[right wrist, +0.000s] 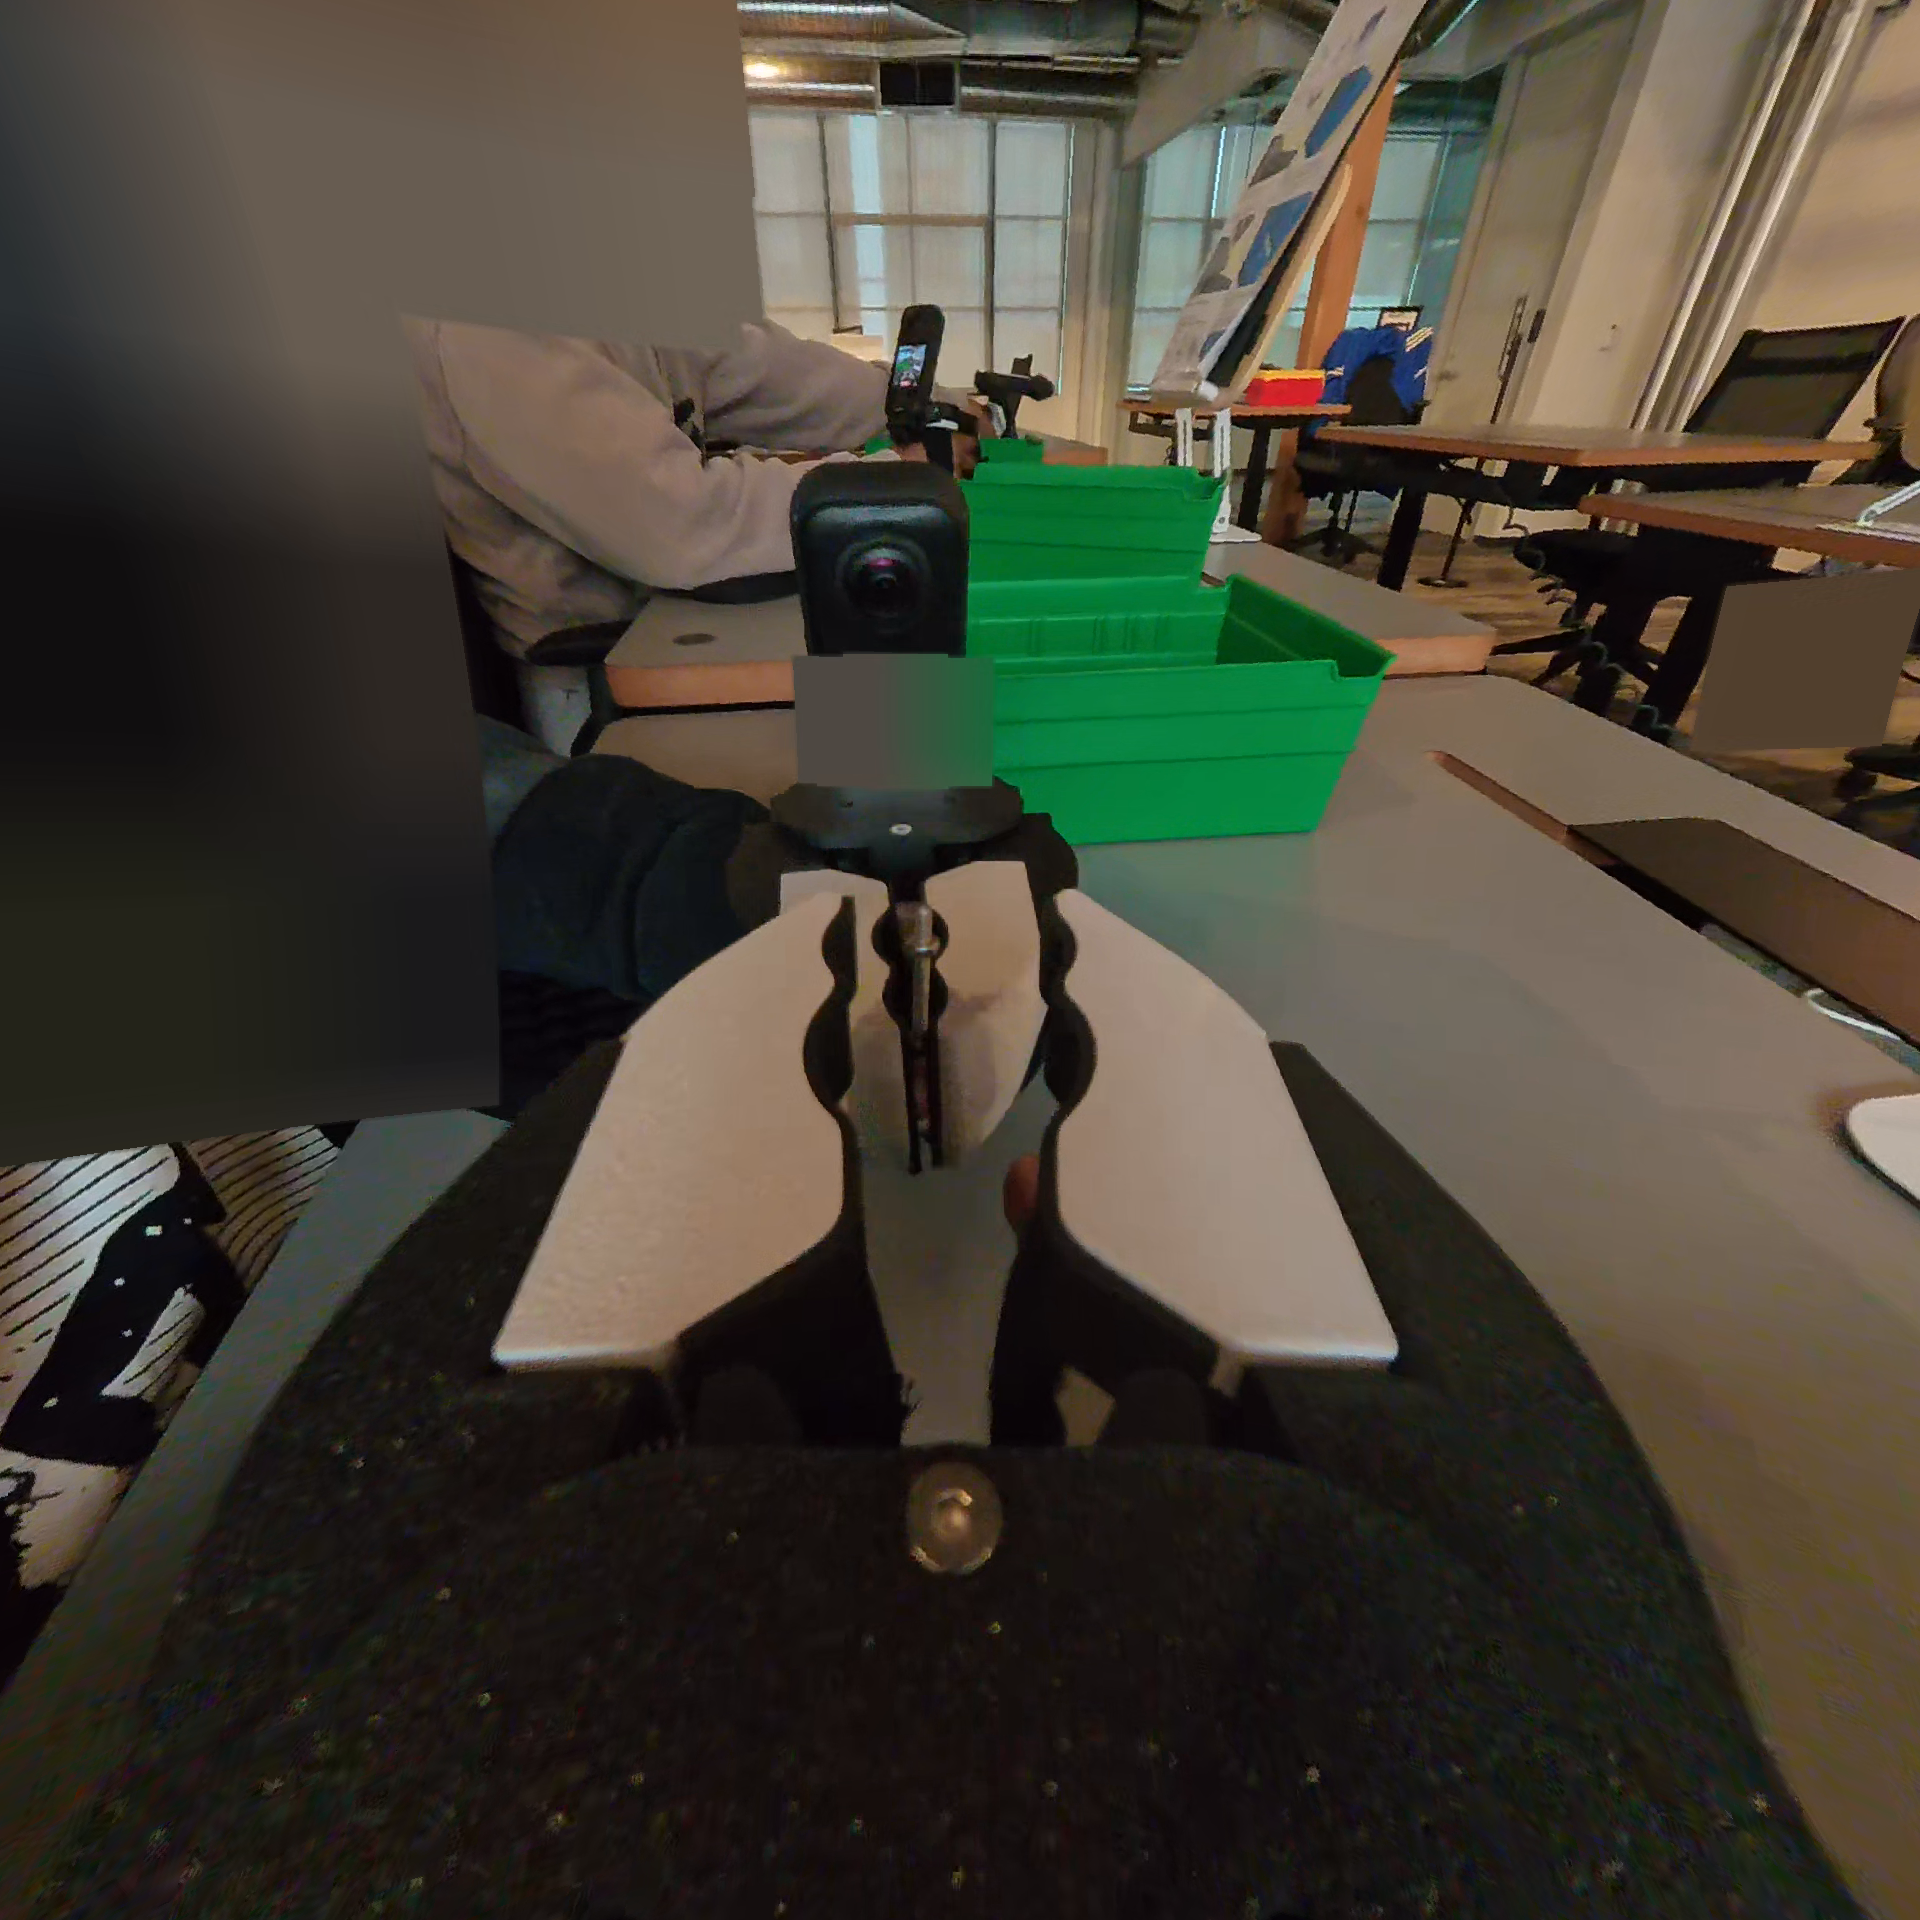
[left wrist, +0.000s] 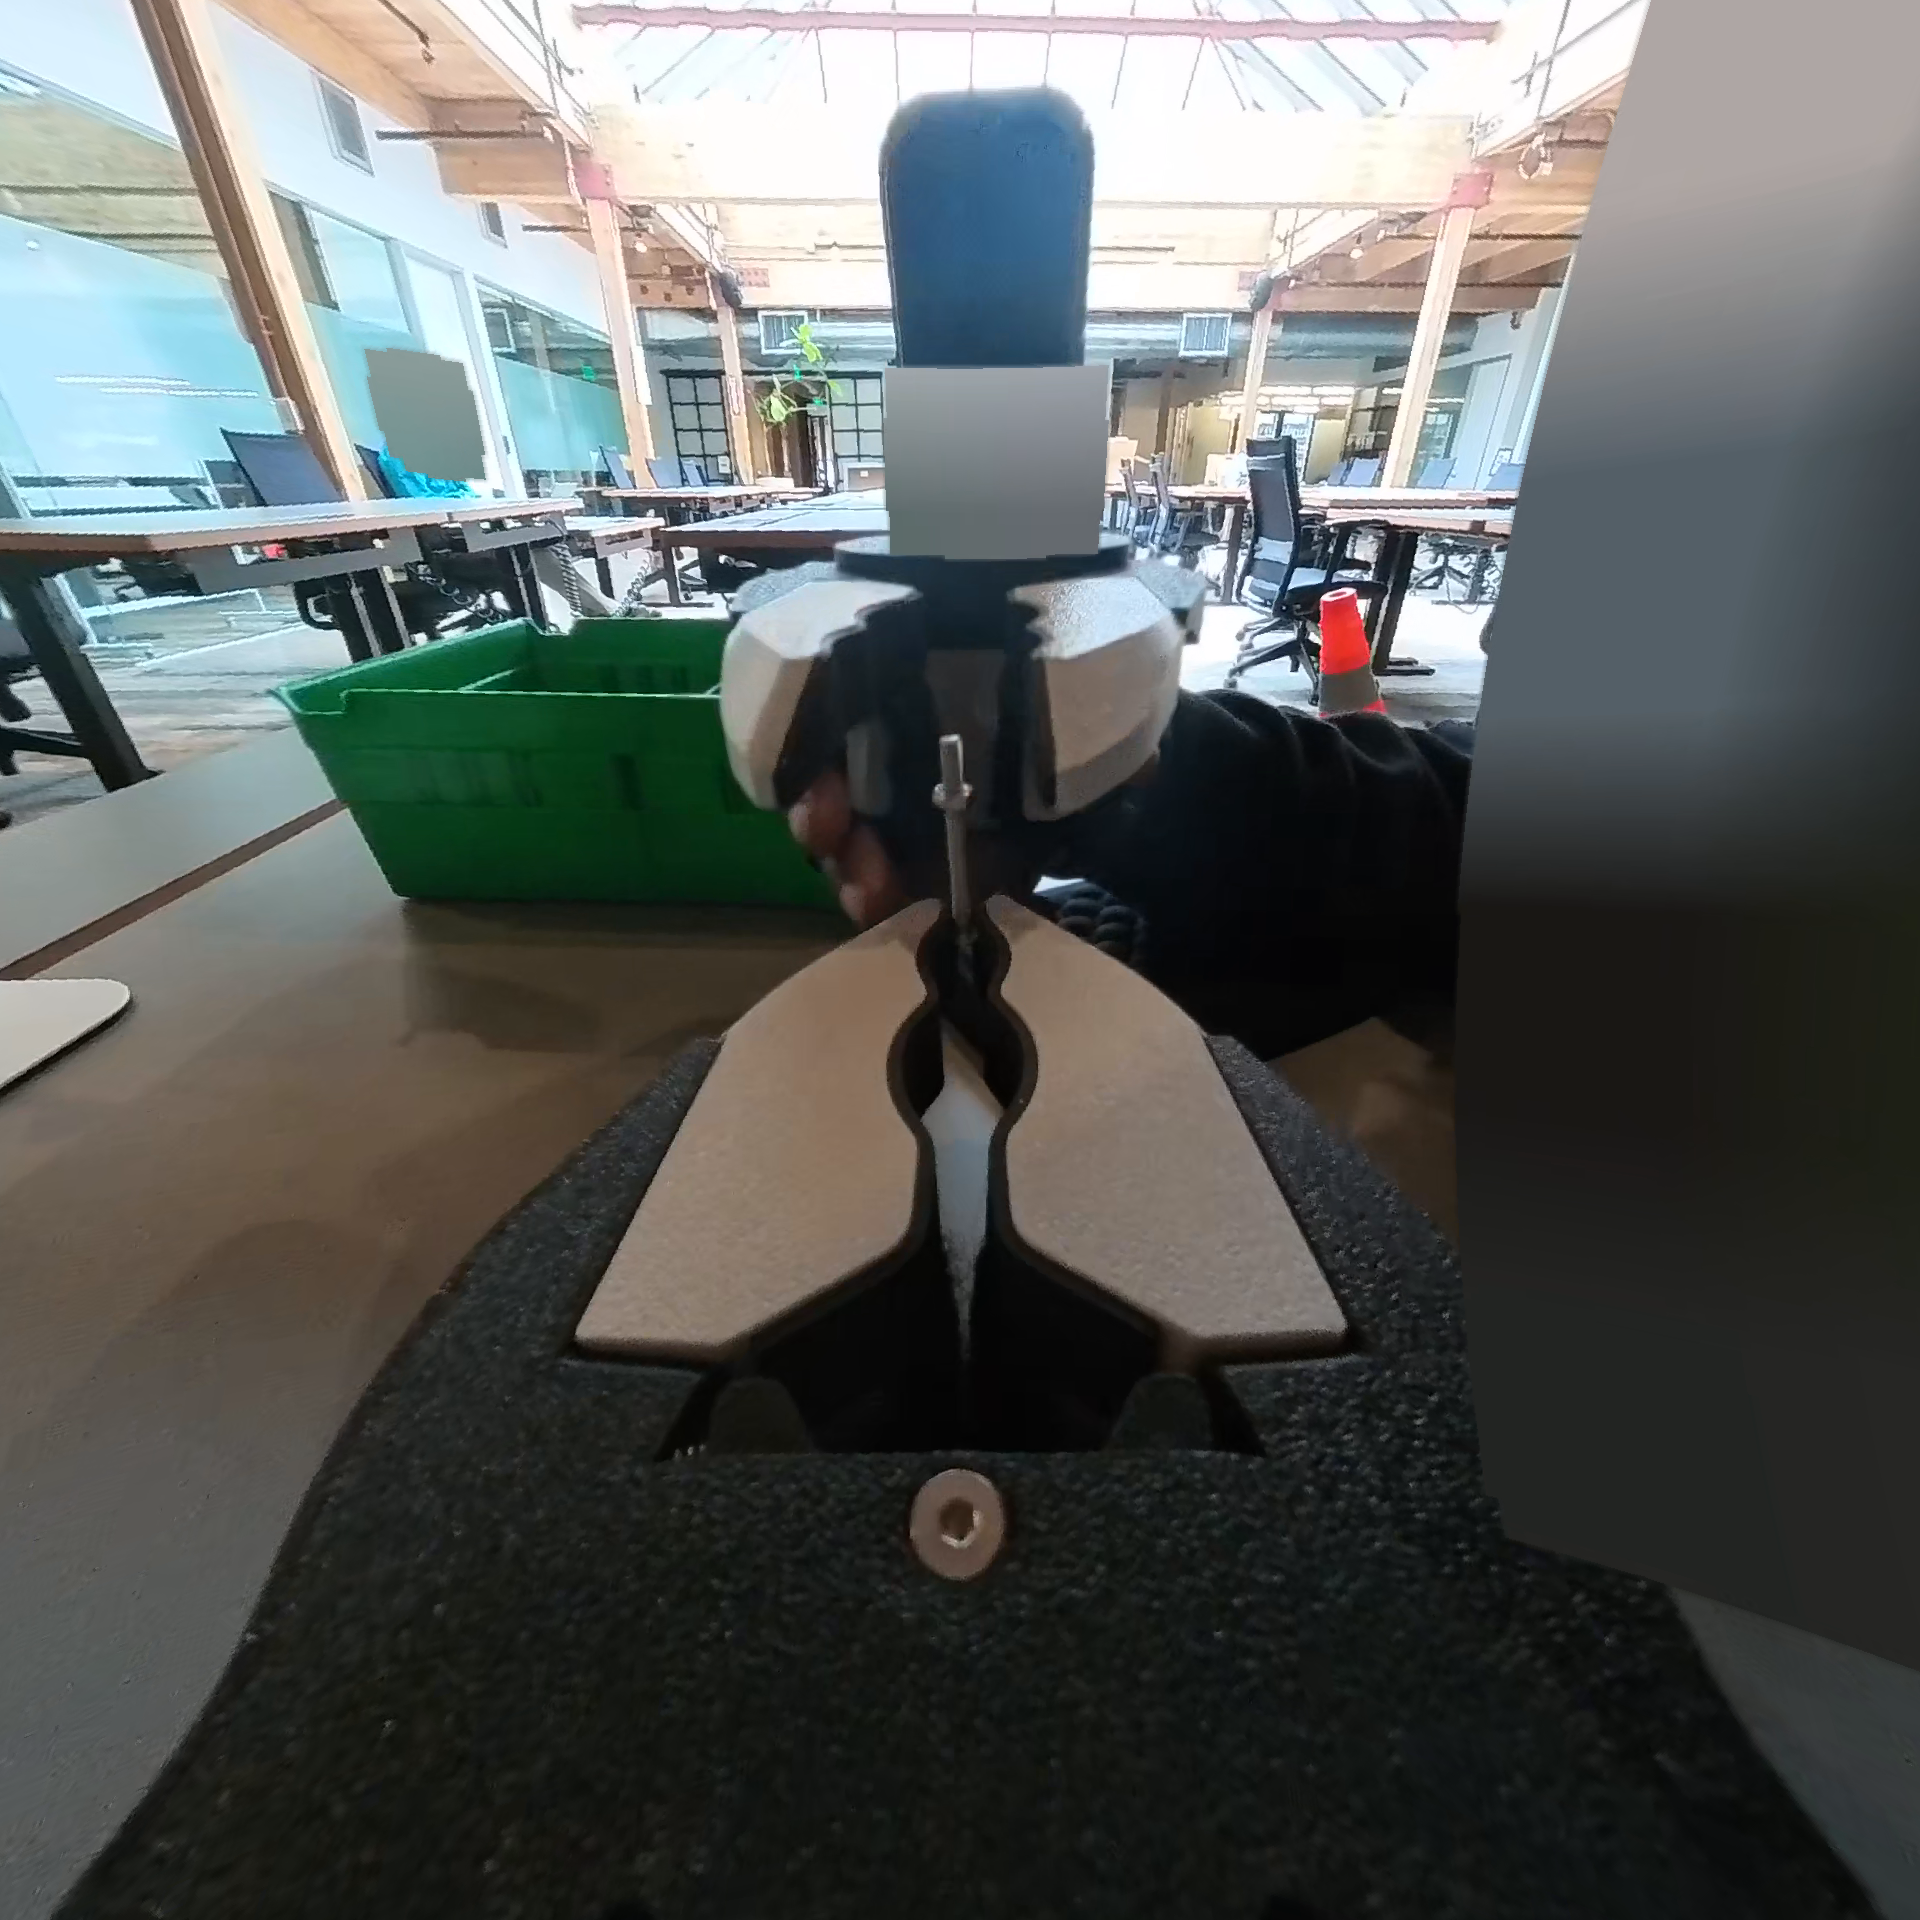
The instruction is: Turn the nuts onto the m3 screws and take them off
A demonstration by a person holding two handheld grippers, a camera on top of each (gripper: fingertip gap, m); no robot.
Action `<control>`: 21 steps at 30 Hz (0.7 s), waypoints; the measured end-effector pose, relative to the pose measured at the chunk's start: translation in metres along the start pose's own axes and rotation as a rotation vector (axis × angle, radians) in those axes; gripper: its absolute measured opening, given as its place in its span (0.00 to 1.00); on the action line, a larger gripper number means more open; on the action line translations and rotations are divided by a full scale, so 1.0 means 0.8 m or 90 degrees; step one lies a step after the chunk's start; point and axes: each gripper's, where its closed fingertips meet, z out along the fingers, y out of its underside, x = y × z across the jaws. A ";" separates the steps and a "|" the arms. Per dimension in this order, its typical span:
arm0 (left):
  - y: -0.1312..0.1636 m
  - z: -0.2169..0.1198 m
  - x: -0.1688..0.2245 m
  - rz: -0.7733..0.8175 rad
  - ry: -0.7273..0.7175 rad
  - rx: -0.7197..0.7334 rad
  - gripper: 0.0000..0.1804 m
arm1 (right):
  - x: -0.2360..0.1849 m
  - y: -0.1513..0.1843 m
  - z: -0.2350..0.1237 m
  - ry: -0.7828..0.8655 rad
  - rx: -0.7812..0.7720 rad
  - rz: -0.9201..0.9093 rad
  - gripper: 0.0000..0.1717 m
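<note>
My left gripper (left wrist: 961,916) is shut on a thin silver screw (left wrist: 954,862), which points forward from its fingertips. A small silver nut (left wrist: 951,797) sits on the screw near its far end. My right gripper (left wrist: 945,717) faces it, open, with its white fingers (left wrist: 1101,696) on either side of the screw's tip. In the right wrist view my right gripper (right wrist: 940,914) is open, and the screw (right wrist: 918,997) and nut (right wrist: 914,943) stand between its fingers (right wrist: 727,1091) without touching them. The left gripper's shut fingertips hold the screw there.
A green bin (left wrist: 540,769) stands on the grey table (left wrist: 260,1143) behind the grippers, and also shows in the right wrist view (right wrist: 1174,748). A white flat base (left wrist: 52,1023) lies at the table's edge. A person in a grey top (right wrist: 582,468) sits at the neighbouring desk. There is about 4 cm between the tips of the two grippers.
</note>
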 end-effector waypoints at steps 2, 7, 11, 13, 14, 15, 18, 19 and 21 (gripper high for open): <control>0.001 0.001 0.002 0.002 0.004 -0.002 0.01 | -0.002 0.003 0.005 -0.003 -0.005 0.003 0.19; -0.001 0.001 0.005 0.005 0.012 0.004 0.01 | 0.006 0.006 0.003 0.018 -0.014 0.002 0.18; -0.005 -0.002 0.004 0.004 0.009 0.014 0.01 | 0.012 0.002 -0.009 0.022 -0.003 0.005 0.18; -0.008 -0.004 0.003 0.003 0.007 0.020 0.01 | 0.018 0.000 -0.015 0.035 0.000 0.002 0.18; -0.009 -0.005 0.002 0.002 0.005 0.022 0.01 | 0.019 -0.001 -0.018 0.033 0.002 0.003 0.18; -0.009 -0.005 0.001 0.002 0.003 0.024 0.01 | 0.017 -0.002 -0.020 0.025 0.007 0.007 0.18; -0.009 -0.005 0.001 0.002 0.001 0.023 0.01 | 0.011 -0.006 -0.018 0.007 0.023 0.016 0.18; -0.008 -0.004 0.001 0.003 0.001 0.020 0.01 | 0.009 -0.005 -0.014 0.005 0.020 0.014 0.19; -0.006 -0.003 0.002 0.006 0.002 0.015 0.01 | 0.004 -0.002 -0.005 0.001 0.012 0.008 0.21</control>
